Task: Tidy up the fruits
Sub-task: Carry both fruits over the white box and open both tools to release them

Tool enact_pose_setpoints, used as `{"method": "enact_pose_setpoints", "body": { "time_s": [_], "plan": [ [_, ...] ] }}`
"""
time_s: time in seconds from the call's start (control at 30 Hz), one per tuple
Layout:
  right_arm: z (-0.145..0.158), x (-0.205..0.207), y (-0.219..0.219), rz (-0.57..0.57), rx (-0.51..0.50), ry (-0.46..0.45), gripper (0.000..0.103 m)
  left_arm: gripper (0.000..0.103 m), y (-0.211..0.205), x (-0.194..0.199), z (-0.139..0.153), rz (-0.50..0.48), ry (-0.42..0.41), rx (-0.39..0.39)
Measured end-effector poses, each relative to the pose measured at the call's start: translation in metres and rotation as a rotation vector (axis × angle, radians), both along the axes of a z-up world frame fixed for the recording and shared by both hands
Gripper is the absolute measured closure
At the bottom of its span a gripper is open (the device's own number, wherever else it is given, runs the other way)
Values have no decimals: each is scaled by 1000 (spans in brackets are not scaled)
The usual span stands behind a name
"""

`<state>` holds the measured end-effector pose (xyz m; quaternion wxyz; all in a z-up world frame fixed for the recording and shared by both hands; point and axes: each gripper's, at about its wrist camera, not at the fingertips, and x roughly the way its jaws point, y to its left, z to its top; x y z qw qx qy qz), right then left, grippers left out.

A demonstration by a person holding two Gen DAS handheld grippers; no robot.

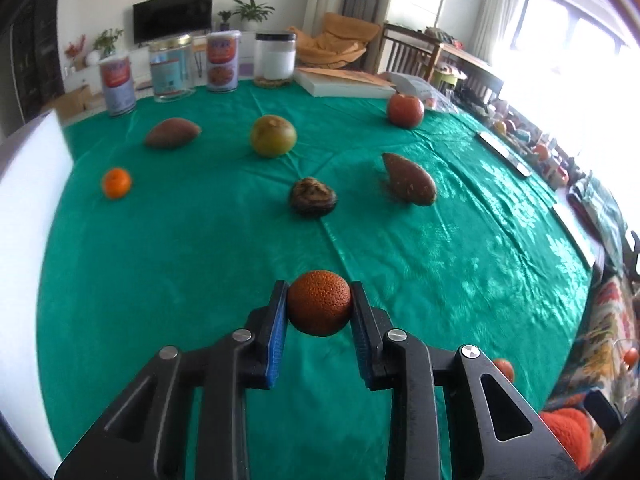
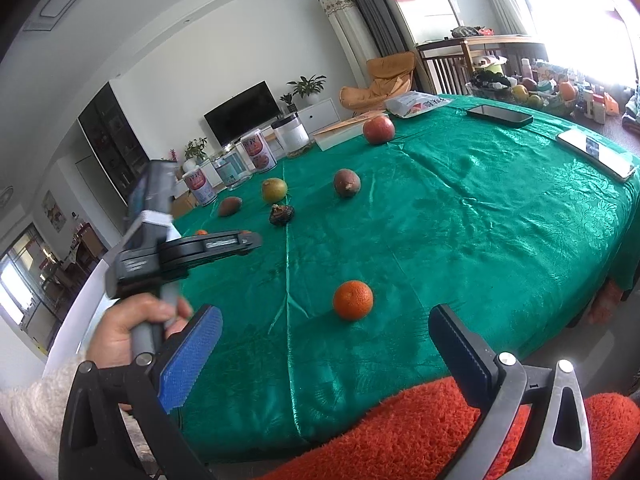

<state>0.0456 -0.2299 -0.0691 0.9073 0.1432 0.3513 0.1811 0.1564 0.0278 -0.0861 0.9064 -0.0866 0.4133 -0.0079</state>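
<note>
Left gripper [image 1: 319,309], nearest the left wrist camera, with its two blue pads [image 1: 277,344] pinching a pitted dark-orange fruit [image 1: 319,303] on both sides; the fruit sits between the fingertips above the green tablecloth [image 1: 200,260]. Beyond it on the cloth lie a dark wrinkled fruit [image 1: 313,197], a brown pointed fruit [image 1: 409,179] just to its right, a yellow-green round fruit [image 1: 273,136] farther back, a second brown oval fruit [image 1: 172,133] to the left, a small mandarin [image 1: 116,183] near the left edge, and a red round fruit [image 1: 405,110] at the far right, all apart from one another. Four jars and tins [image 1: 222,61] stand in a row along the far edge, beside a flat white box [image 1: 344,81]. In the right wrist view, the right gripper [image 2: 324,354] has its fingers spread wide with nothing between them; an orange [image 2: 353,300] rests on the cloth beyond the gap, untouched. A hand [image 2: 128,330] at lower left grasps the handle of the left gripper, whose arms reach out over the cloth. Two phones [image 2: 500,115] lie flat near the right-hand edge of the table, and an orange fuzzy fabric [image 2: 400,432] fills the bottom of the frame.
</note>
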Motion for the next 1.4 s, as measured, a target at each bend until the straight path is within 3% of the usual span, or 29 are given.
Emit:
{"method": "enact_pose_setpoints", "body": {
  "time_s": [0.2,0.33,0.4,0.6,0.7,0.77,0.8,0.87,0.9,0.93,1.03,1.17,1.27,1.4],
  "plan": [
    [7,55,20,106,-29,244,1,73,40,-62,31,23,-27,-29],
    [-3,115,76,259,-21,425,1,73,57,-85,41,51,-41,-65],
    [-12,141,107,273,-2,420,1,73,66,-96,48,71,-48,-112],
    [-31,223,166,134,-116,269,2,74,86,-118,63,88,-57,-158],
    [-48,251,174,95,-127,278,8,74,101,-128,63,122,-47,-174],
    [-57,261,176,85,-134,287,18,74,110,-133,62,140,-39,-177],
    [-55,261,178,81,-154,259,19,74,114,-134,61,149,-37,-177],
    [-56,265,186,97,-211,241,34,74,118,-135,60,161,-36,-172],
    [-57,266,188,102,-241,237,44,74,119,-135,60,164,-36,-170],
    [-57,266,190,103,-264,233,61,74,121,-134,58,167,-34,-171],
    [-56,261,186,112,-266,265,61,74,121,-132,54,167,-12,-199],
    [-26,234,185,195,-130,272,61,74,126,-138,70,157,-31,-253],
    [12,198,217,362,-35,251,61,74,144,-157,95,177,-69,-327],
    [54,133,282,645,78,255,61,73,177,-192,117,269,-89,-363]
  ]
}}
